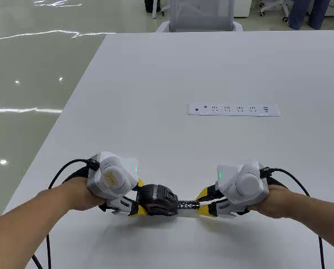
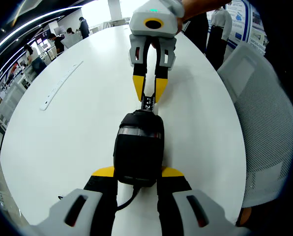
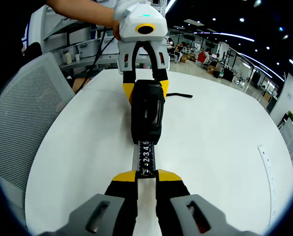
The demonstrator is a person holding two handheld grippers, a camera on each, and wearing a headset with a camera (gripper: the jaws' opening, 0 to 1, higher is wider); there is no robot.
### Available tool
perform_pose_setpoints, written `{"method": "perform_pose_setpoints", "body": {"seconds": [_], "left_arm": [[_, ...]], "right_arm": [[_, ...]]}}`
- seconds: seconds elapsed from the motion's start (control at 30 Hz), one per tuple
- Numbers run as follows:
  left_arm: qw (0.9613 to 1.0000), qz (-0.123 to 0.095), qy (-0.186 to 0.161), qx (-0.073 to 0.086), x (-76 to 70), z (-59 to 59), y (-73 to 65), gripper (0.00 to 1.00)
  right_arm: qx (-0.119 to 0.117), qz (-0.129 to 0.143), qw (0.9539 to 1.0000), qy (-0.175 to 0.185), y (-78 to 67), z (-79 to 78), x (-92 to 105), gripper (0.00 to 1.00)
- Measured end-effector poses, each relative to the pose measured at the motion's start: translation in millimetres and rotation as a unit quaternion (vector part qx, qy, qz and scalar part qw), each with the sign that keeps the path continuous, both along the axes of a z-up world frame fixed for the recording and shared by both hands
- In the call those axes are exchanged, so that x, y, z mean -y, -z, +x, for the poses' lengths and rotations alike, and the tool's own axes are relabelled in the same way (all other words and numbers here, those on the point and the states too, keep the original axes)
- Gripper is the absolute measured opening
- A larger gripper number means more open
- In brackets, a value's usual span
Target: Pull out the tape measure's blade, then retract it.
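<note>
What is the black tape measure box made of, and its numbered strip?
The black tape measure case looks like matte hard plastic, maybe rubber-coated, with a glossy band. The dark numbered blade seems thin painted metal: it spans straight.

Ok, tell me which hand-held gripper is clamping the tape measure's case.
The left hand-held gripper: its jaws squeeze the black case, while the right hand-held gripper pinches the numbered blade.

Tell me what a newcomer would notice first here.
Near the front edge of the white table, the left claw clamps a black tape measure while the right claw pinches its short pulled-out blade. Farther back lies a white power strip.
</note>
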State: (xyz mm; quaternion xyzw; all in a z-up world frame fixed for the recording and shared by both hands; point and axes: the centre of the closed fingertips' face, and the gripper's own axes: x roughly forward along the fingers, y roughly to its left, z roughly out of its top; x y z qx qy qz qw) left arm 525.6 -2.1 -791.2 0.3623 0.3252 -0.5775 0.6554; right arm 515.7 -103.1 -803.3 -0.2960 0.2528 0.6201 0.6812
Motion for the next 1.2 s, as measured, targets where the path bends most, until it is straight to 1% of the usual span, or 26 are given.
{"method": "perform_pose_setpoints", "body": {"seconds": [1.2], "left_arm": [[1.0,0.002,0.004,-0.001,-0.7,0.0,0.9,0.26]], "right_arm": [[-0.002,-0.004,1.0,0.0,-2.4,-2.4,19.6,0.11]]}}
